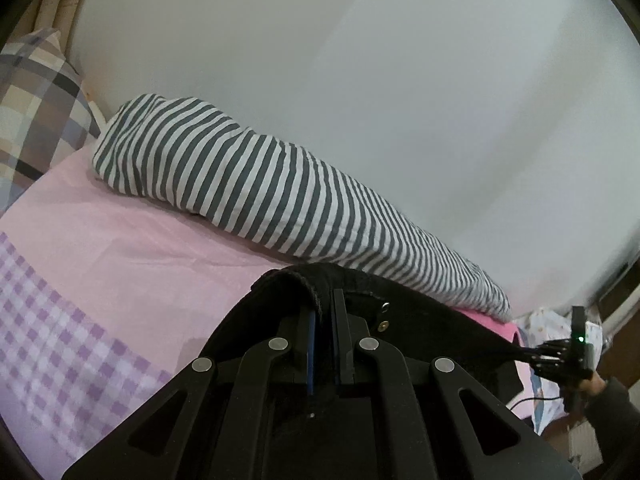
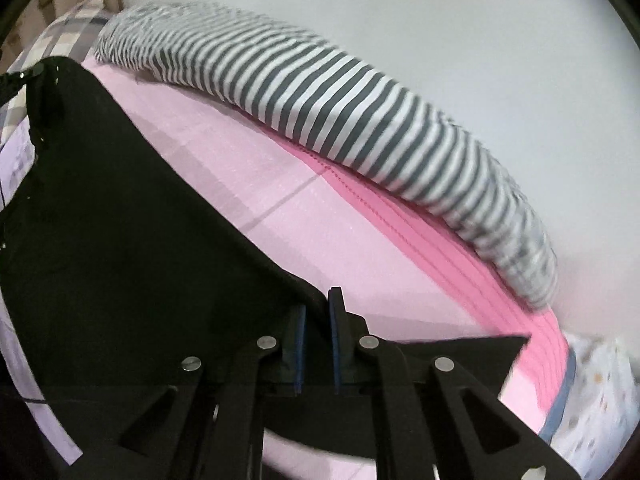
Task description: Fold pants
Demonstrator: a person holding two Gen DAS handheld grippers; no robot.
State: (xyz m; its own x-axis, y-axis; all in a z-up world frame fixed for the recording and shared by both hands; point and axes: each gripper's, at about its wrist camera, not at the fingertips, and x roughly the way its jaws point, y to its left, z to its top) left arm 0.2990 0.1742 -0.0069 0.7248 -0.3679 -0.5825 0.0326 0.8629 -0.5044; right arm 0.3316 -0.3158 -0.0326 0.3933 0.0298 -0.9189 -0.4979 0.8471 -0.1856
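The black pants (image 1: pixel 420 320) hang above the pink bed sheet (image 1: pixel 132 248), stretched between both grippers. In the left wrist view, my left gripper (image 1: pixel 325 305) is shut on the waistband, beside two metal snaps (image 1: pixel 385 315). At the far right of that view a hand in a dark sleeve holds the right gripper (image 1: pixel 534 357), which pinches the other end of the cloth. Seen from the right wrist, my right gripper (image 2: pixel 318 306) is shut on an edge of the pants (image 2: pixel 120 240). From there the cloth spreads in a wide black sheet up to the top left.
A grey-and-white striped rolled quilt (image 1: pixel 260 184) (image 2: pixel 320 92) lies along the white wall (image 1: pixel 400 80) at the back of the bed. A plaid pillow (image 1: pixel 36 112) sits far left. Lilac checked cloth (image 1: pixel 48 340) covers the near left, and patterned fabric (image 2: pixel 600 392) lies beyond the sheet's right edge.
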